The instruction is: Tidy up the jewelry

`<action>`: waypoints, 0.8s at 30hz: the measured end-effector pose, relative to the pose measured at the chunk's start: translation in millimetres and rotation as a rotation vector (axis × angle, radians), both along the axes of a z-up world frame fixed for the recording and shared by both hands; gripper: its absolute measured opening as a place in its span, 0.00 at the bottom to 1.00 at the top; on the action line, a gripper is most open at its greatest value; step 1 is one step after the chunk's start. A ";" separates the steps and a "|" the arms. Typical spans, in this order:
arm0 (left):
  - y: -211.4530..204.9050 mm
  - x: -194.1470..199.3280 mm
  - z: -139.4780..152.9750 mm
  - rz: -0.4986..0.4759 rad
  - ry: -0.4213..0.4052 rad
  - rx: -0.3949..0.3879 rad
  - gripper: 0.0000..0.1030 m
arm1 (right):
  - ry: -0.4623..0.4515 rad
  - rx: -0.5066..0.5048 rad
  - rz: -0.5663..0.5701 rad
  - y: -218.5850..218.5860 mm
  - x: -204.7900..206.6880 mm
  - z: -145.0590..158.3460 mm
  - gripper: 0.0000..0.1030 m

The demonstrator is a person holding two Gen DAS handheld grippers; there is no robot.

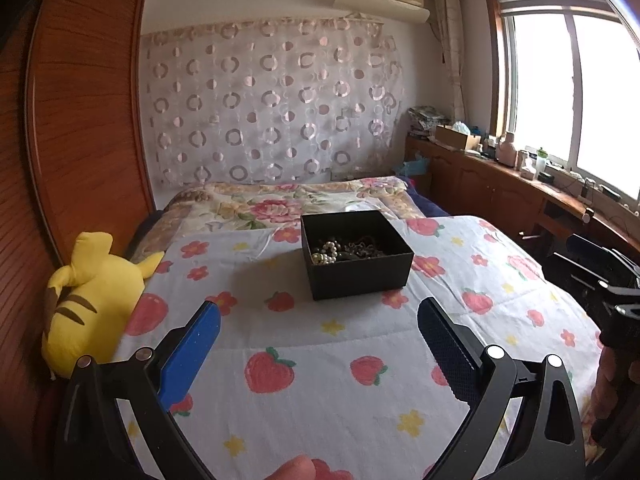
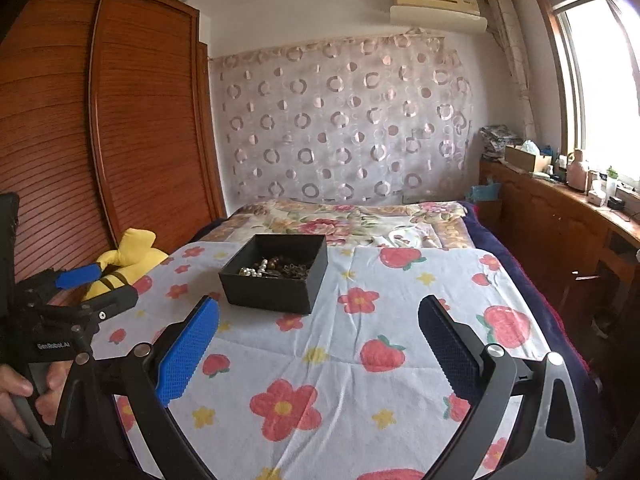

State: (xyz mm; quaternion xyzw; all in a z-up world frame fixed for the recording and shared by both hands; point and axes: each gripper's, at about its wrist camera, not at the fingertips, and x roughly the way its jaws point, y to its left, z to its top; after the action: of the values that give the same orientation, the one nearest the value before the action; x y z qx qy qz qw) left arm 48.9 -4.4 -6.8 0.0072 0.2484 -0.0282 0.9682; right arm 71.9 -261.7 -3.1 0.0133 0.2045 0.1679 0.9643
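A black open box (image 1: 357, 258) sits on the strawberry-and-flower sheet (image 1: 320, 360) just above the centre of the left wrist view, and left of centre in the right wrist view. Inside it the jewelry (image 1: 346, 250) lies in one mingled heap: a pale pearl strand toward the left of the box floor, darker chains and beads tangled beside it toward the right. No piece of jewelry shows anywhere on the sheet outside the box. The left gripper (image 1: 319, 312) hangs low in its frame with its blue pads spread wide and nothing between them; the right gripper (image 2: 319, 312) is likewise spread wide and empty. Both sit short of the box, apart from it. As a judgement, this scene fits two stages: everything gathered into the box as the tidying wants, or a jumbled pile waiting to be taken out and sorted. The pictures do not settle which. A yellow plush toy (image 1: 90, 300) lies at the left edge of the bed, well away from the box.
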 end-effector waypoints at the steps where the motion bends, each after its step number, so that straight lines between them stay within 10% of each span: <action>1: 0.1 -0.5 0.7 0.002 -0.001 -0.001 0.93 | 0.000 0.001 -0.003 -0.6 -0.1 -0.8 0.98; 24: -0.5 -4.9 6.3 0.015 -0.017 0.003 0.93 | 0.004 0.002 -0.014 -2.9 0.6 -4.5 0.98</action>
State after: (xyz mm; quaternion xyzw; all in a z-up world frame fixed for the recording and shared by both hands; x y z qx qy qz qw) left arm 44.0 -4.9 -0.5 0.0071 0.2400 -0.0205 0.9705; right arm 72.5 -264.7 -7.5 0.0162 0.2064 0.1613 0.9649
